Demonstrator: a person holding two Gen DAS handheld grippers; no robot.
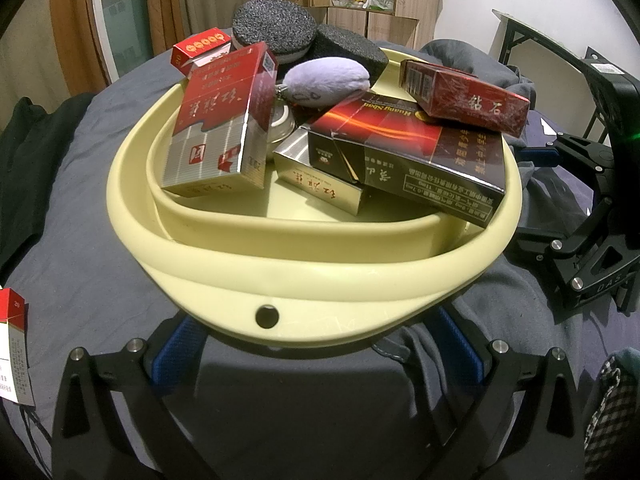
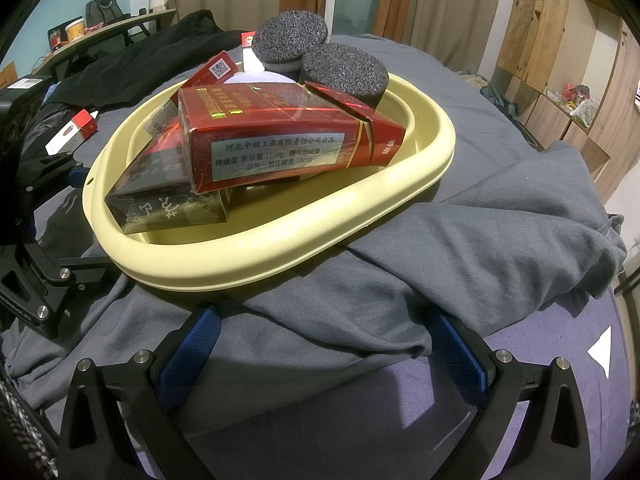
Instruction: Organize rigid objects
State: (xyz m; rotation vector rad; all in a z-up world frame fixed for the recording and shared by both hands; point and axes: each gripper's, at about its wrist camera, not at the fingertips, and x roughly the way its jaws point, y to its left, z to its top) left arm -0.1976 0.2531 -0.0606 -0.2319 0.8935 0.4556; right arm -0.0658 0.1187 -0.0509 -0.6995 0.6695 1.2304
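The left gripper (image 1: 316, 344) has its jaws spread wide and empty, one blue pad (image 1: 176, 356) at each side of the basin's (image 1: 320, 276) near rim, just under it; whether they touch it I cannot tell. The right gripper (image 2: 326, 344) is likewise wide open and holds nothing, its pads (image 2: 192, 344) over a rumpled grey cloth (image 2: 480, 232) just short of the basin.

The pale yellow basin sits on the grey bed (image 1: 80, 200) and is heaped with boxes. A red and silver pack (image 1: 224, 120) stands tilted at its left. A gold pack (image 1: 320, 176) lies flat in the middle, under a long dark carton (image 1: 412, 152). A dark red pack (image 1: 464, 96) rests on the carton. Behind them lie a lilac plush (image 1: 324, 82) and two black foam discs (image 1: 274, 26). A small red box (image 1: 202, 50) leans at the far left rim.

Another pack (image 1: 14, 344) lies on the bed, well apart from the basin.
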